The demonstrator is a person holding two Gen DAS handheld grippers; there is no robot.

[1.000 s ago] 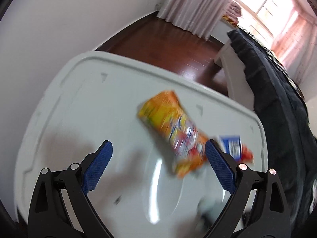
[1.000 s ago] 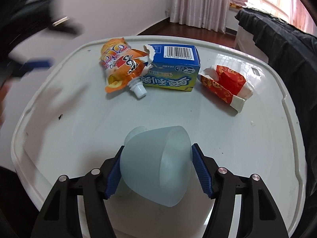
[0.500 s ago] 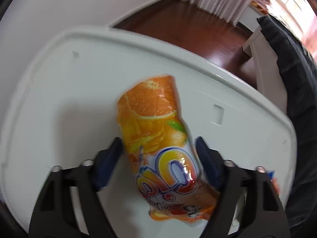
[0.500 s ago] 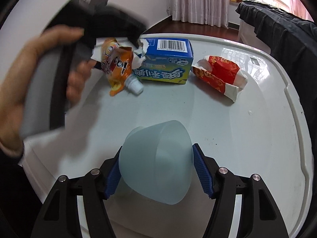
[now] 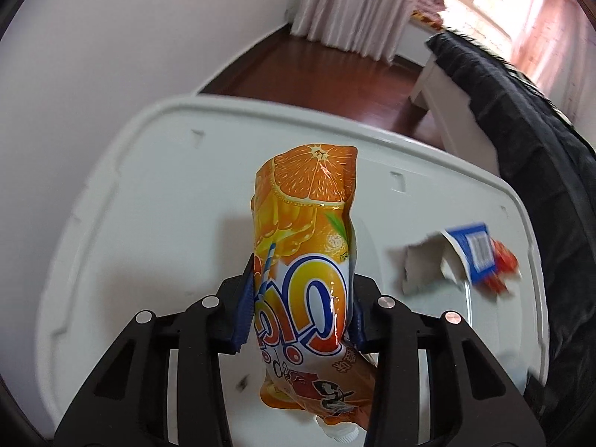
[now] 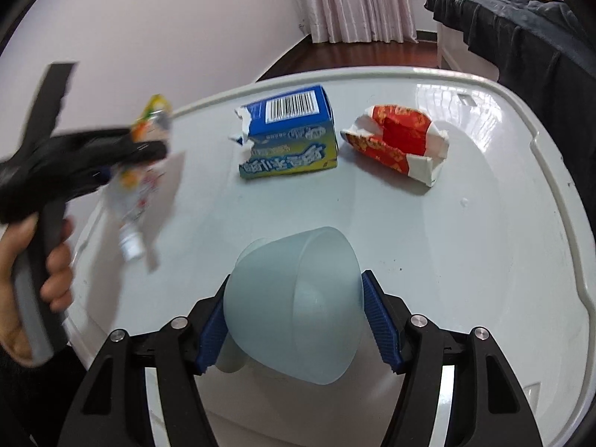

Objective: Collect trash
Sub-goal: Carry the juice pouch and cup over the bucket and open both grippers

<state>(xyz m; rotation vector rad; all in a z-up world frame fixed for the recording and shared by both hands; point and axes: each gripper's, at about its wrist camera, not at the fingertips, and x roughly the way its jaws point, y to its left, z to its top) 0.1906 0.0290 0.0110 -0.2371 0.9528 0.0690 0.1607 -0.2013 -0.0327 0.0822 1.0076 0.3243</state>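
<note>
Pinching orange pouch [image 5: 303, 260], left fingers [image 5: 244, 313]

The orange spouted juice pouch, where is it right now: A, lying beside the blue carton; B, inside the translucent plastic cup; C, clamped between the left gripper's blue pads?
C: the left gripper has just closed its pads on the orange juice pouch, lifted clear of the white table.
</note>
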